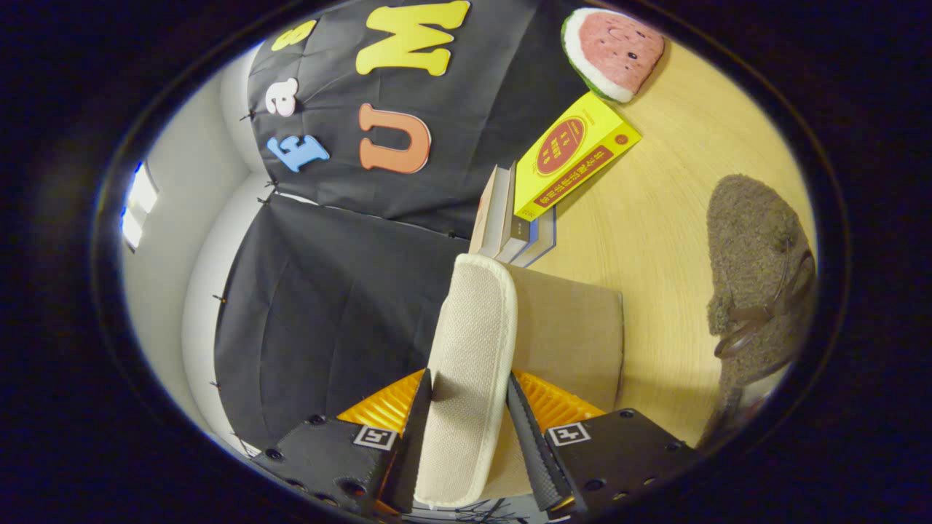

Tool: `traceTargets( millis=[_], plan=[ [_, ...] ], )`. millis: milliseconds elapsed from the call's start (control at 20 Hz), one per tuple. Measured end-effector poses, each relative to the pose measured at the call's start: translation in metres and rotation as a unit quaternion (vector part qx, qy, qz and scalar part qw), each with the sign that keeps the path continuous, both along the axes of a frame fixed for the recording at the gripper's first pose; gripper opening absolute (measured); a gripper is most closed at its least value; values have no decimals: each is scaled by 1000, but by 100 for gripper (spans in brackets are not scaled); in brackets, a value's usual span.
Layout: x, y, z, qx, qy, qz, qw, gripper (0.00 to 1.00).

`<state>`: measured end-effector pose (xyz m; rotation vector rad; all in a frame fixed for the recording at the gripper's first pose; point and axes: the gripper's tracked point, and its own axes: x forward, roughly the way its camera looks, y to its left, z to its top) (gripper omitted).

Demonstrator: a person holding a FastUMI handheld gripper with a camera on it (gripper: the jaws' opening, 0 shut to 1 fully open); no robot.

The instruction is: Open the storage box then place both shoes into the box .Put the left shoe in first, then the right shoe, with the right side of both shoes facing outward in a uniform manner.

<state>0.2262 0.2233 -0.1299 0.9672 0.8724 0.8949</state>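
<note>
Gripper fingers are clamped on a cream slipper, 1 finger pressing each side, holding it on edge just in front of the tan box. Far beyond stand books with a yellow box and watermelon toy; 1 brown fuzzy slipper lies right on the wooden table.

I count two shoes: one pale shoe clamped between my fingers, one fuzzy brown shoe off to the right. Ahead: one cardboard box, one yellow box, three upright books, one watermelon-slice cushion.
</note>
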Motion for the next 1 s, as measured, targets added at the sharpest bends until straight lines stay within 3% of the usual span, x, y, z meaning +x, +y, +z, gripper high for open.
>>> traceTargets(
  millis=[100,300,500,1000],
  plan=[
    [2,-5,3,-19,-10,-6,1000,56],
    [3,-14,18,-26,-7,-21,999,18],
    [-7,-18,43,-76,-41,-29,996,2],
    [-35,69,174,-103,-119,-31,987,3]
  ],
)
